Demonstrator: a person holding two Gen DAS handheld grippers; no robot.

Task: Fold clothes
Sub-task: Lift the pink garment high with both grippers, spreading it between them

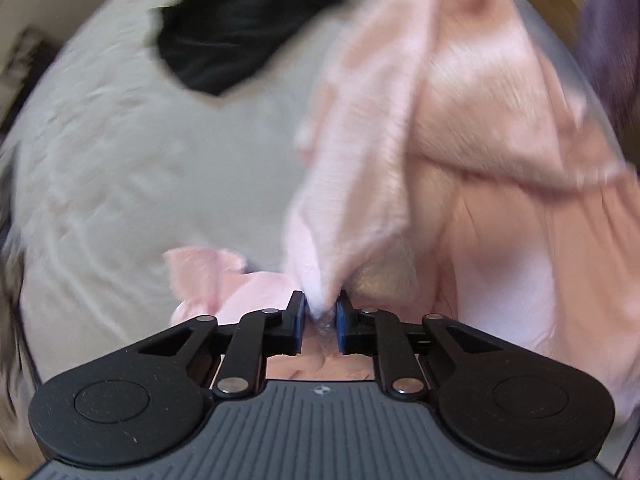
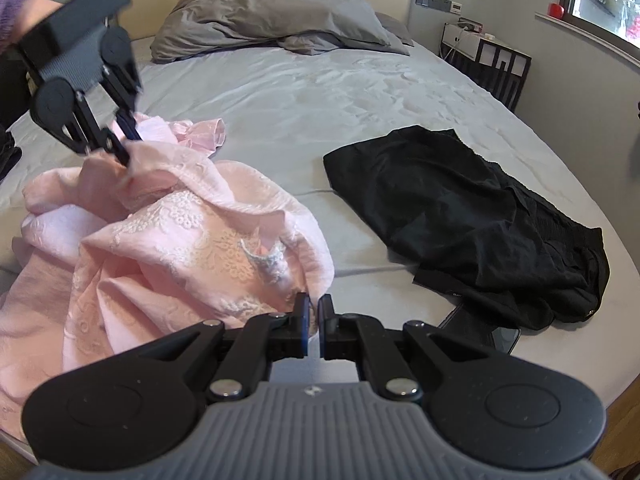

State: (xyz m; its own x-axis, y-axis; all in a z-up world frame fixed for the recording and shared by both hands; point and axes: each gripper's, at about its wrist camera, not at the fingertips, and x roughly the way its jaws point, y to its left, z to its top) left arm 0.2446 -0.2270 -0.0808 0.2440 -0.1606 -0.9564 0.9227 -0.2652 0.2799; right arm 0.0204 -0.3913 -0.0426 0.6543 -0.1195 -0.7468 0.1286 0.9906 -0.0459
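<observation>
In the left wrist view, the left gripper [image 1: 320, 312] has its jaws nearly together with a bunched fold of the pink garment [image 1: 460, 140] pinched between the blue pads. The cloth rises away from the tips and spreads to the right of them. This view is smeared, so exactly which edge is caught cannot be told. A black garment [image 1: 224, 36] lies well apart on the grey bed sheet [image 1: 120, 180].

In the right wrist view, the right gripper [image 2: 314, 312] is closed on the pink garment's near hem at its right side. The left gripper [image 2: 124, 148] grips the far, upper-left part, nearer the pillow [image 2: 264, 12]. The garment's length thus appears to run diagonally between the two claws, crumpled and slack on the sheet. Spreading it would likely call for drawing the two grips apart along that line.
</observation>
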